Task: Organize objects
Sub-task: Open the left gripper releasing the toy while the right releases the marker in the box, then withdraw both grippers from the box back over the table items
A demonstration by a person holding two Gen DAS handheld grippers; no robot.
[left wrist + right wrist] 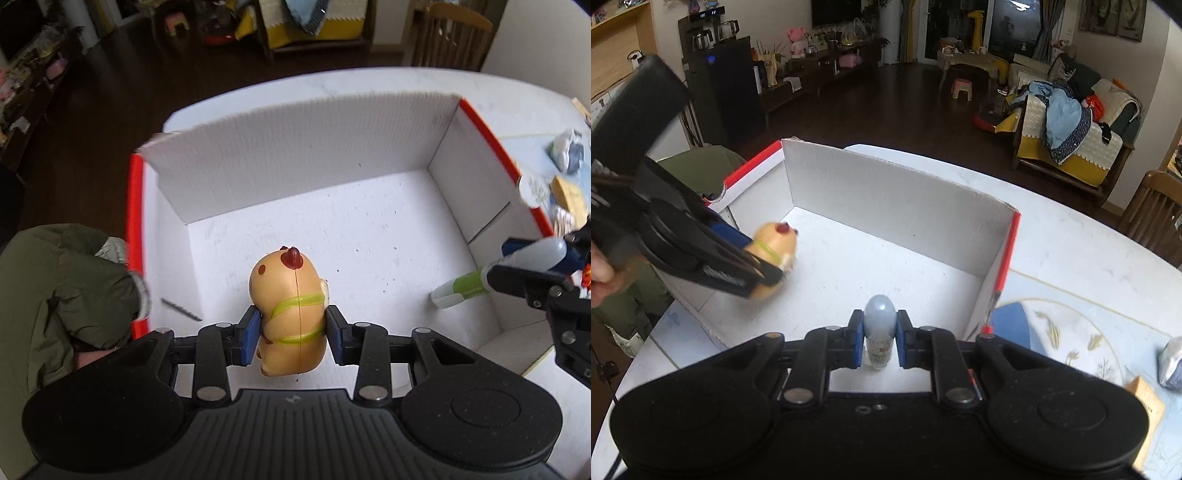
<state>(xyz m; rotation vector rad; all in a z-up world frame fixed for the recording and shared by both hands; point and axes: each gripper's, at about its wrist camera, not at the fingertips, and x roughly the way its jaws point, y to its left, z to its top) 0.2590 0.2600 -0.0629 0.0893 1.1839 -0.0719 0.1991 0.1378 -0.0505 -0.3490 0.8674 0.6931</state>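
My left gripper (291,336) is shut on a tan toy animal (290,310) with green straps and a dark red nose, held above the floor of a white cardboard box (295,147) with red outer edges. The toy also shows in the right wrist view (775,254), in the left gripper (772,269). My right gripper (880,339) is shut on a small bottle with a grey rounded cap (880,328), held over the box's near right part. In the left wrist view the bottle (532,254) and right gripper (524,273) hang above a white and green tube (461,288) on the box floor.
The box (894,199) stands on a white table. To its right a pale blue mat (1071,332) holds a wrapped packet (1172,363) and a tan block (1145,406). An olive green garment (62,288) lies left of the box. A wooden chair (1156,214) stands at the far right.
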